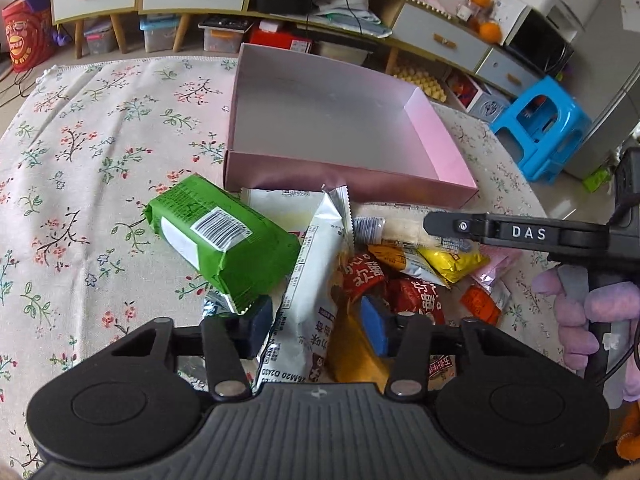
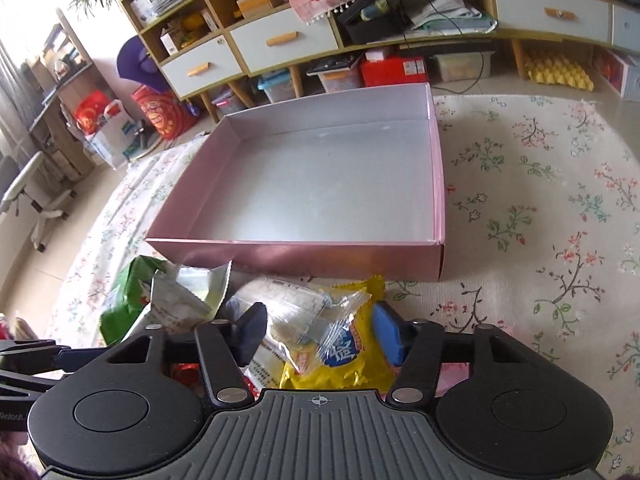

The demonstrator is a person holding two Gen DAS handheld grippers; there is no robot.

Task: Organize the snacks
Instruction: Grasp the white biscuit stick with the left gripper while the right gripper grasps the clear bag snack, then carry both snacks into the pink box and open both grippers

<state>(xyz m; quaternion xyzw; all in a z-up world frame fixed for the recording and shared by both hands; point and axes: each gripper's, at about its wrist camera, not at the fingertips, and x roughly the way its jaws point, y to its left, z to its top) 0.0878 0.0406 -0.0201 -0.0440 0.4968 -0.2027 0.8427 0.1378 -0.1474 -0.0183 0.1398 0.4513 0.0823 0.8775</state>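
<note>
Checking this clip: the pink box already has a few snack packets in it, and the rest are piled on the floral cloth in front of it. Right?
Not quite. The pink box is still empty; the right wrist view shows its bare bottom. The snack packets are all piled on the floral cloth in front of it, as you said.

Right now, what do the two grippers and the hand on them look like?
Both grippers, left and right, are black with a ribbed grey housing, round side discs, silver pivot screws, and one dark navy and one bright blue pad. The left view shows the right one from the side: white "DAS" lettering, a black cable, and a hand in a purple glove.
</note>
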